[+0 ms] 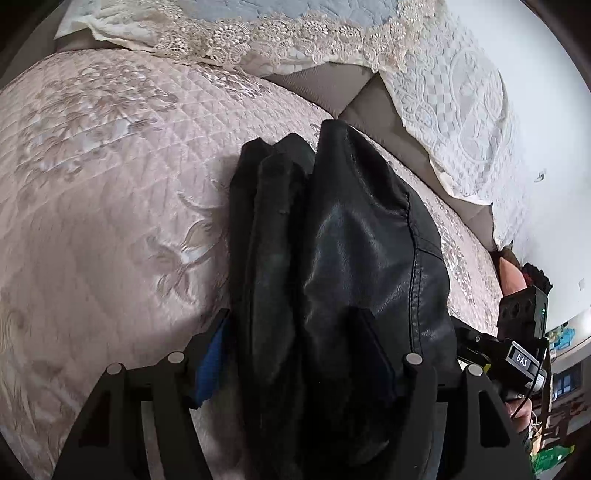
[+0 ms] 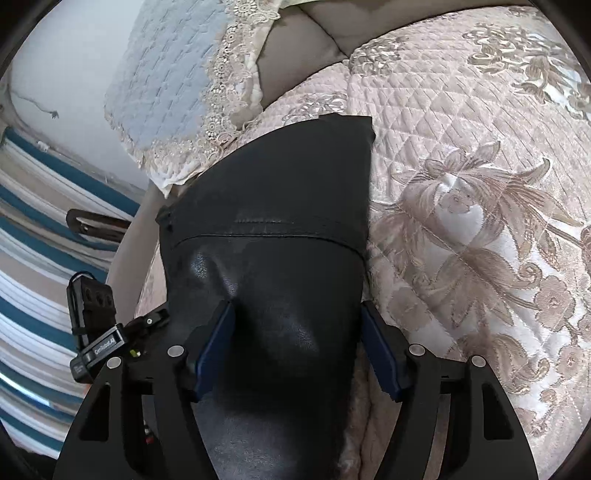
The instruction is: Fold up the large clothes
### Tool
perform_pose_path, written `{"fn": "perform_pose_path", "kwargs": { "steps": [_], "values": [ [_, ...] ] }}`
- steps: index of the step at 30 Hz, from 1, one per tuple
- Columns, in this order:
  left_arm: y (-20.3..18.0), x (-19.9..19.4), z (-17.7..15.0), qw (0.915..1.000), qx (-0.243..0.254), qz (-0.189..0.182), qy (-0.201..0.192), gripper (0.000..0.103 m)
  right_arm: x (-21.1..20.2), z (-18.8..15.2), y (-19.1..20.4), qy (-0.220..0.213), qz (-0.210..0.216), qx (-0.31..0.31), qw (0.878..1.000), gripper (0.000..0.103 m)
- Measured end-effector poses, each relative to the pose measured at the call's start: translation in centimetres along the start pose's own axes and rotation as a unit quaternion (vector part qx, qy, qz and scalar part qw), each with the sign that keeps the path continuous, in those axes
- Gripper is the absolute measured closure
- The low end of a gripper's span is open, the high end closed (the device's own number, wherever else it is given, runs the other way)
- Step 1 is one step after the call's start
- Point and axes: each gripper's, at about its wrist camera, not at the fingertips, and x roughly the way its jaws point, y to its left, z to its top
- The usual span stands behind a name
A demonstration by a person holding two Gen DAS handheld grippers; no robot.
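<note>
A black leather garment (image 1: 351, 240) lies folded into a long bundle on a pink quilted bedspread (image 1: 110, 184). My left gripper (image 1: 291, 332) stands open astride its near end, the blue pad of the left finger just clear of the leather's edge. In the right wrist view the same garment (image 2: 280, 192) runs away from me, a stitched seam across it. My right gripper (image 2: 297, 325) is open too, with the leather lying between its blue pads (image 2: 216, 350). The garment's near end is hidden below both views.
A lace-edged pillow (image 1: 295, 33) and a white lace cover (image 1: 461, 122) lie at the head of the bed, the pillow (image 2: 166, 92) also in the right view. Blue and white striped fabric (image 2: 37, 258) hangs left. The other gripper's black camera unit (image 1: 524, 332) is close.
</note>
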Motion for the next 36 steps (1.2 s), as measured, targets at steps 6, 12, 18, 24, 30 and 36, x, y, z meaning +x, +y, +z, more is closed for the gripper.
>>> {"fn": "perform_pose_path", "kwargs": {
  "steps": [6,12,18,24,30,36],
  "values": [
    [-1.4,-0.1,-0.7,0.9989,0.036,0.03,-0.004,0.046,0.2,-0.2,0.0,0.011,0.004,0.004,1.0,0.049],
    [-2.4,-0.6,-0.4,0.9972,0.058,0.046,-0.013,0.072,-0.1,0.6,1.0,0.0,0.002,-0.003,1.0,0.079],
    [-2.9,-2.6,-0.3,0.9975,0.059,0.028,-0.026,0.084,-2.4,0.3,4.0,-0.02,0.006,-0.037,0.999,0.083],
    [-3.1,-5.1,-0.1,0.9966,0.069,0.014,-0.044,0.086,-3.0,0.4,6.3,-0.029,0.014,-0.061,0.998,0.083],
    [-2.2,-7.1,2.1,0.9948,0.071,0.017,-0.07,0.086,-1.3,2.6,8.9,-0.037,0.035,-0.086,0.995,0.083],
    [-0.3,-8.5,6.5,0.9913,0.076,0.033,-0.102,0.086,1.9,6.7,12.1,-0.041,0.053,-0.106,0.992,0.083]
  ]
}}
